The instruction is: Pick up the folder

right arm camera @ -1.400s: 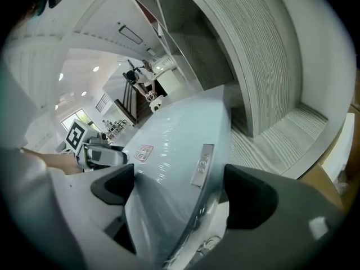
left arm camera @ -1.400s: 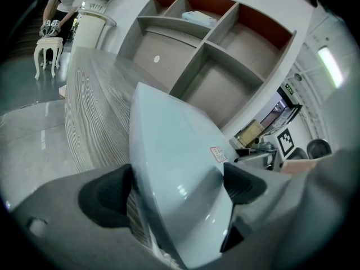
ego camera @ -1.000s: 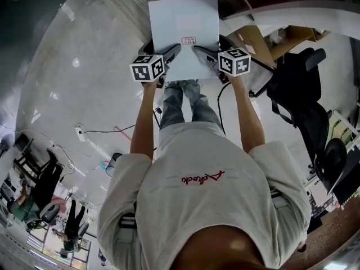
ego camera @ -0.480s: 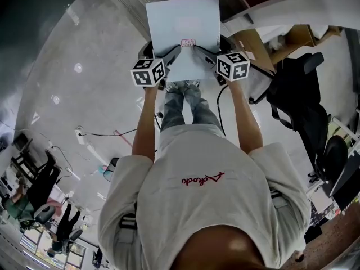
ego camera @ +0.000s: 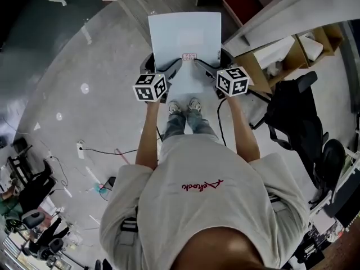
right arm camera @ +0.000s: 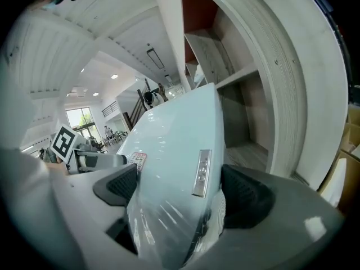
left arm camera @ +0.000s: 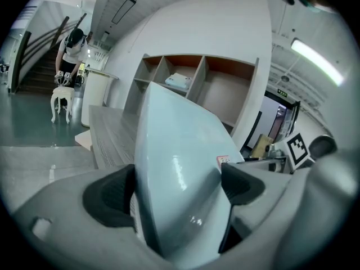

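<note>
Left gripper (ego camera: 173, 67) and right gripper (ego camera: 201, 66) are each clamped on the folder (ego camera: 185, 41), one at either side of its near edge. From the head view I see the folder held in the air in front of the person, above the grey floor (ego camera: 84, 94), with its broad face turned up toward the camera. It is a plain pale blue-white rectangle. A small red-and-white label (ego camera: 189, 56) sits close to the near edge, between the two grippers. Through the left gripper view I see the dark pads (left arm camera: 109, 196) pressed against both faces of the folder. Its glossy surface catches streaks of light. The right gripper view shows the same firm pinch. There the folder's edge carries a narrow metal clip (right arm camera: 201, 173), and the cover looks like smooth plastic. Behind the folder stands a white shelf unit (left arm camera: 191, 89) with open compartments. The person's shoes (ego camera: 185, 106) show just below the folder's near edge in the head view.
</note>
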Demonstrator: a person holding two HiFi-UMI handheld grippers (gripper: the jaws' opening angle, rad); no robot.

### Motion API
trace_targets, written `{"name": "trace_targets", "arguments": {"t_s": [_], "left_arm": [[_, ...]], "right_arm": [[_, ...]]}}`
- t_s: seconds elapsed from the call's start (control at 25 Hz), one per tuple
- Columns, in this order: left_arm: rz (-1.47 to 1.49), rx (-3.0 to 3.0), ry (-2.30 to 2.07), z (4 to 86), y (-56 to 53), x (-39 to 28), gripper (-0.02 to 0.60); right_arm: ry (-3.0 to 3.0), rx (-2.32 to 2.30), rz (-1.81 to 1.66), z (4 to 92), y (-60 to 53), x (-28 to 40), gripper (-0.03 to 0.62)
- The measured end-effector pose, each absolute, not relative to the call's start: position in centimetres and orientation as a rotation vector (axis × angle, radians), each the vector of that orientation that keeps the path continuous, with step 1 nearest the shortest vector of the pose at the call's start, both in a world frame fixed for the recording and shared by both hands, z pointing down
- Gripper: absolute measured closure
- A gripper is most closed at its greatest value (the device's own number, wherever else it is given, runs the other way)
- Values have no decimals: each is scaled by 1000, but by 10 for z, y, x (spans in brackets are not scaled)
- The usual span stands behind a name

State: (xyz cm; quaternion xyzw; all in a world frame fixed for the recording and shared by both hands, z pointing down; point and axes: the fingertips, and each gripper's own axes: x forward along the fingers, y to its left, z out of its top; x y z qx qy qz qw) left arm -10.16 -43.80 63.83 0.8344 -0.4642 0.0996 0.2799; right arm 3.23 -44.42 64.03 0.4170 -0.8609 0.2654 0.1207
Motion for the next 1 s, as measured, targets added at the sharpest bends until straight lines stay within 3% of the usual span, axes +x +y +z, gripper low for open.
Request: {"name": "trace_targets", "arguments": {"t_s": [1.0], "left_arm": [[65, 2321, -1499, 520, -413, -111, 89]], "right_arm": [[-2753, 1123, 465, 519, -439, 20, 111]]}}
